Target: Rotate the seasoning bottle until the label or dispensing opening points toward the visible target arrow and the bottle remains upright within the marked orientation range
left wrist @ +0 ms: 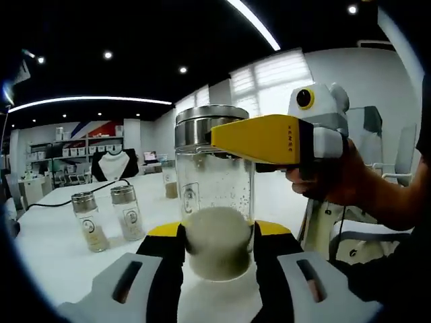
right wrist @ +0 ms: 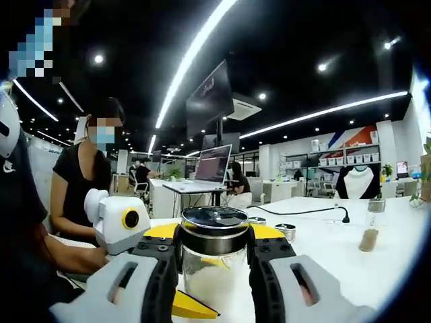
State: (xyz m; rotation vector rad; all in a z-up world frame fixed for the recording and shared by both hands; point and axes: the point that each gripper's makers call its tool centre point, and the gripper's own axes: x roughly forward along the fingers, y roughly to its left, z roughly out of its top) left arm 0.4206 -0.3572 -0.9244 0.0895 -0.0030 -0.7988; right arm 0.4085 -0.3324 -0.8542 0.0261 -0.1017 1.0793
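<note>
A glass seasoning bottle with a steel lid stands upright on the white table, holding pale powder in its lower half. My left gripper is shut on the bottle's base, one jaw pressed to each side. My right gripper reaches in from the right, held by a hand, with its yellow jaw against the neck just under the lid. In the right gripper view the lid sits between the jaws of my right gripper, which is shut on it. The left gripper shows at the left below.
Two small steel-capped shakers stand at the left, another bottle behind, and a black cable crosses the table. A small bottle of brown powder stands at the right. A person in black stands close by.
</note>
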